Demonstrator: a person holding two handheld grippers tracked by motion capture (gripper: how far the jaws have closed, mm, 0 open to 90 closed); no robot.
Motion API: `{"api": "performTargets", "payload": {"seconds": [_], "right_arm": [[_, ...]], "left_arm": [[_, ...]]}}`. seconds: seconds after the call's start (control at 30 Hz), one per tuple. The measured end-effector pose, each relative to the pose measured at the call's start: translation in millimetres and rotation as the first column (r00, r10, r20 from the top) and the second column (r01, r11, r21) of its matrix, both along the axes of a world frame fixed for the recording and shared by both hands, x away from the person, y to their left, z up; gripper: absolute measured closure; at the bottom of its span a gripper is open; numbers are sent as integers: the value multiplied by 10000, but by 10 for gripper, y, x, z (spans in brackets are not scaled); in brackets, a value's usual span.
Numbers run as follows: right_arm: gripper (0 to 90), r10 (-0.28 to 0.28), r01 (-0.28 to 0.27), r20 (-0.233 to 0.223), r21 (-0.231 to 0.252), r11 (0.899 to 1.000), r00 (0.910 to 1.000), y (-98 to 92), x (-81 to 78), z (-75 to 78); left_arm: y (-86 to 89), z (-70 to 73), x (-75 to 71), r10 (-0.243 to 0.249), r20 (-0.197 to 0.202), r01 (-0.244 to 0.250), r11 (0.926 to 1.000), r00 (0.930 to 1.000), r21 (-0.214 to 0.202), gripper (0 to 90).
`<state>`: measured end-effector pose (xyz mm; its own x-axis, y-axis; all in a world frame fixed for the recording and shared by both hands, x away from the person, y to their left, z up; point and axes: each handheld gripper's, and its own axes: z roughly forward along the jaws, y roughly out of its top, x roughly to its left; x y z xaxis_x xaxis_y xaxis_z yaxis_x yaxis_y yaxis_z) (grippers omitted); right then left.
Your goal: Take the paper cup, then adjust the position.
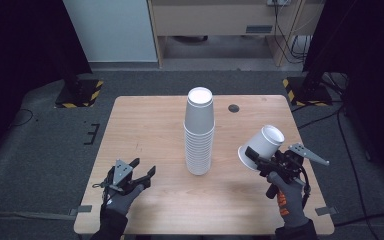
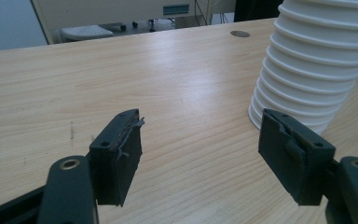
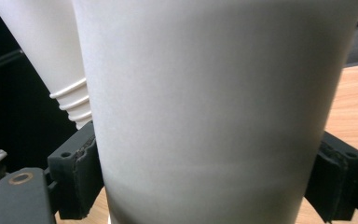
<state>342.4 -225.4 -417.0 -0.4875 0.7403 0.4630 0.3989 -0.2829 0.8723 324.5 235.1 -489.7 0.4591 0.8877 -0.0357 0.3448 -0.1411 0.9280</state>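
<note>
A tall stack of upturned white paper cups [image 1: 199, 131] stands in the middle of the wooden table [image 1: 145, 130]. My right gripper [image 1: 258, 159] is shut on a single white paper cup [image 1: 262, 146], held tilted above the table's right side, bottom end up and away. In the right gripper view that cup [image 3: 219, 107] sits between both jaws, with the stack [image 3: 51, 60] behind it at the left. My left gripper [image 1: 144, 173] rests low near the front left, open and holding nothing. The left gripper view [image 2: 200, 154] shows bare wood between its jaws and the stack [image 2: 307, 70] at the right.
A small dark round hole [image 1: 233, 108] marks the table behind the stack. Grey carpet surrounds the table, with hazard-striped stand bases [image 1: 79, 93] at the back left and back right. Cables [image 1: 350, 150] run along the floor on the right.
</note>
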Motion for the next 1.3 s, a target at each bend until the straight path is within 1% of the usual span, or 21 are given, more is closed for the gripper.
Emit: {"api": "performTargets", "payload": {"seconds": [0.03, 0.23, 0.33, 0.43, 0.63, 0.77, 0.9, 0.97, 1.0, 1.13, 1.17, 1.2, 1.3], "right_arm": [[142, -5, 5, -28, 112, 9999, 10000, -6, -4, -4], [142, -18, 22, -118, 341, 9994, 9999, -15, -28, -26], [142, 38, -21, -298, 568, 9984, 9995, -13, -36, -47], [142, 29, -9, -349, 568, 9984, 9994, -4, -33, -70], [142, 13, 28, -496, 834, 9965, 9988, -6, -45, -94], [142, -15, 83, -597, 1133, 9935, 9982, -21, -58, -116], [142, 57, 32, -682, 1287, 9917, 9977, -30, -69, -135], [142, 92, 14, -731, 1443, 9895, 9973, -28, -77, -147], [142, 101, 7, -761, 1403, 9901, 9971, -29, -82, -154], [142, 193, -51, -882, 1582, 9874, 9959, -9, -95, -174], [142, 214, -64, -863, 1702, 9854, 9960, -3, -94, -179], [142, 249, -75, -947, 1800, 9836, 9952, 3, -99, -179], [141, 273, -81, -1007, 1861, 9825, 9945, 9, -102, -194]], "left_arm": [[-7, 0, -2, -36, -30, 36, 10000, 10000, 23, 289], [-85, 4, -15, -326, 18, 326, 9995, 9995, 37, 289], [-128, 9, -21, -528, 29, 528, 9986, 9986, 45, 289], [-171, 6, -26, -689, 32, 689, 9976, 9976, 71, 293], [-271, 31, -59, -1005, 159, 1004, 9949, 9948, 38, 305], [-357, 31, -85, -1238, 178, 1236, 9922, 9921, 140, 313], [-444, 37, -110, -1473, 278, 1466, 9889, 9887, 255, 323], [-492, 42, -123, -1597, 347, 1588, 9870, 9866, 252, 326], [-516, 44, -130, -1658, 378, 1650, 9860, 9854, 228, 328], [-599, 50, -157, -1900, 453, 1888, 9816, 9807, 280, 332], [-618, 54, -162, -1946, 494, 1936, 9808, 9796, 256, 333], [-637, 59, -169, -1989, 533, 1980, 9799, 9786, 229, 334], [-676, 72, -184, -2100, 581, 2092, 9777, 9760, 190, 337]]}}
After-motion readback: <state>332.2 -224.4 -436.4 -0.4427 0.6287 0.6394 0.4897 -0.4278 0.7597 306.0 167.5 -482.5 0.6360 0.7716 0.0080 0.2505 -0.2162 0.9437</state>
